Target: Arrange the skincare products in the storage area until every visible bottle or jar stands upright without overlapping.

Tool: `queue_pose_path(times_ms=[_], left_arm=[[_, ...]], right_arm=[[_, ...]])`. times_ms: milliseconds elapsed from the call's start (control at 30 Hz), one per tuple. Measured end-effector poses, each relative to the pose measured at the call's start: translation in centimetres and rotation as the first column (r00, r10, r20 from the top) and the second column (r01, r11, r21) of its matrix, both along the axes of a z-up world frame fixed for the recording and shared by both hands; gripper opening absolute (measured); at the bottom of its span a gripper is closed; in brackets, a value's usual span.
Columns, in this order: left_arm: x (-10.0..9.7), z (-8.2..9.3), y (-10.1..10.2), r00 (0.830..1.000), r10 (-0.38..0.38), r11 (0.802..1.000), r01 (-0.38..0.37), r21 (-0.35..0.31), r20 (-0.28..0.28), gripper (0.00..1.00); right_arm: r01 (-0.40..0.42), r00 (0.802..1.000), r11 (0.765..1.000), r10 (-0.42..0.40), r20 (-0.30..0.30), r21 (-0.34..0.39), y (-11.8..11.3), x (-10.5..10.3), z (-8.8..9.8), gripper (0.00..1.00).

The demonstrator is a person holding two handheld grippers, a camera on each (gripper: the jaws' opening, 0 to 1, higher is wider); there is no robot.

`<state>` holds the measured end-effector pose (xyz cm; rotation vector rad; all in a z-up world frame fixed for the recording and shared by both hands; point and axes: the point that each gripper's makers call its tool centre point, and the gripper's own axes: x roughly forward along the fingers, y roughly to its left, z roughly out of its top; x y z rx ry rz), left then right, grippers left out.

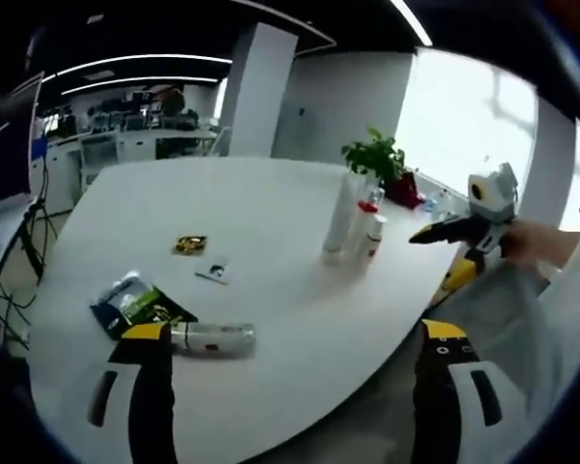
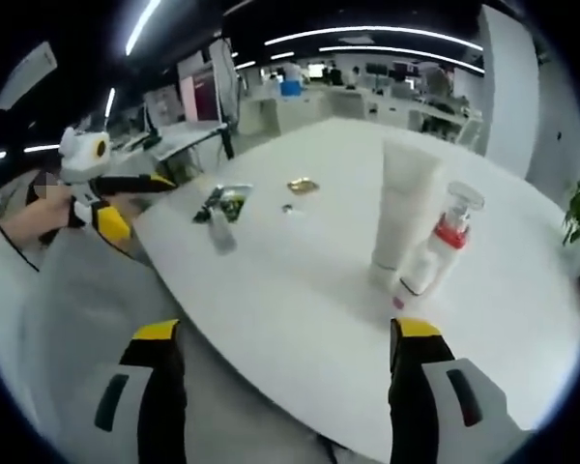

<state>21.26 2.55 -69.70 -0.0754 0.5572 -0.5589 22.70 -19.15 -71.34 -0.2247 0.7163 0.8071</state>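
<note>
White tube beside pump bottle

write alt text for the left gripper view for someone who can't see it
A clear bottle lies on its side on a white table, just beyond the left gripper, whose jaws stand open. Farther back, a tall white tube and a red-collared pump bottle stand upright near a potted plant, with the right gripper at the right.
</note>
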Motion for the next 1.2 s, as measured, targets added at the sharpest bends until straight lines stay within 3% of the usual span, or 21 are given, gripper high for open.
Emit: queue_pose_path(times_ms=[567, 967, 1200], left_arm=[[-0.3, 0.0, -0.3, 1.0, -0.012, 1.0, 0.012, 0.028, 0.002, 0.94], [-0.2, 0.1, 0.0, 1.0, -0.003, 0.999, 0.002, 0.032, 0.016, 0.94], [0.0, -0.2, 0.6, 1.0, 0.009, 0.999, -0.01, 0.046, 0.018, 0.94]], right_arm=[[-0.136, 0.991, 0.99, 0.135, -0.014, -0.036, 5.1, 1.2, -0.3, 0.84], [-0.314, 0.949, 0.945, 0.313, -0.025, -0.085, 11.2, 2.0, -0.9, 0.79], [-0.369, 0.93, 0.924, 0.365, -0.05, -0.104, 14.8, 2.6, -1.9, 0.77]])
